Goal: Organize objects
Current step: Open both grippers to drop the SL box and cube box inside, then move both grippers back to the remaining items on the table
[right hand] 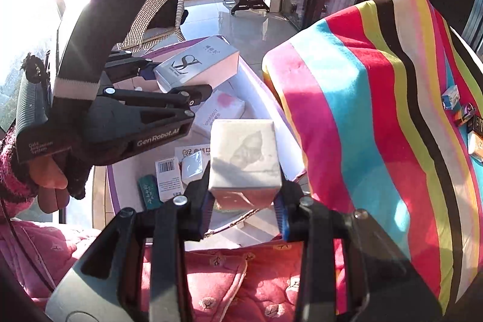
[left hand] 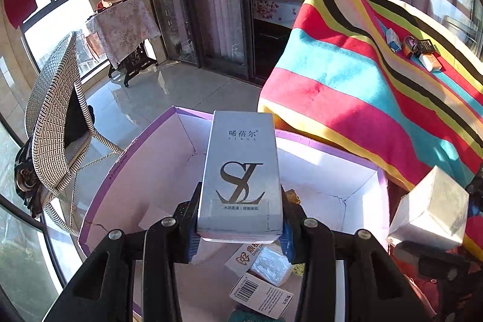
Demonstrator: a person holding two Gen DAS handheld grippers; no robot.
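Here, a tall silver box (left hand: 241, 171) printed with a large "SL" mark sits clamped between the fingers of the left gripper (left hand: 240, 227), held lengthwise over the open purple carton (left hand: 126, 153). From the right wrist view, the same box hangs above the carton's far end. The right gripper (right hand: 244, 212) is clenched on a squat silver cube (right hand: 244, 162), gripped at its lower sides and held over the carton's near end, close to the edge of the striped blanket (right hand: 377, 116). Inside the carton lie a white packet with a pink spot (right hand: 222, 110), a barcode card (right hand: 167, 177), a small shiny wrapped packet (right hand: 191, 166) and a green pack (right hand: 148, 190). A few small items (left hand: 413, 49) rest on top of the blanket, well apart from the carton. Beyond the carton stands a wicker chair (left hand: 51, 122) on the glossy tiled floor (left hand: 169, 92). A pink quilt (right hand: 229, 276) lies under the right gripper.
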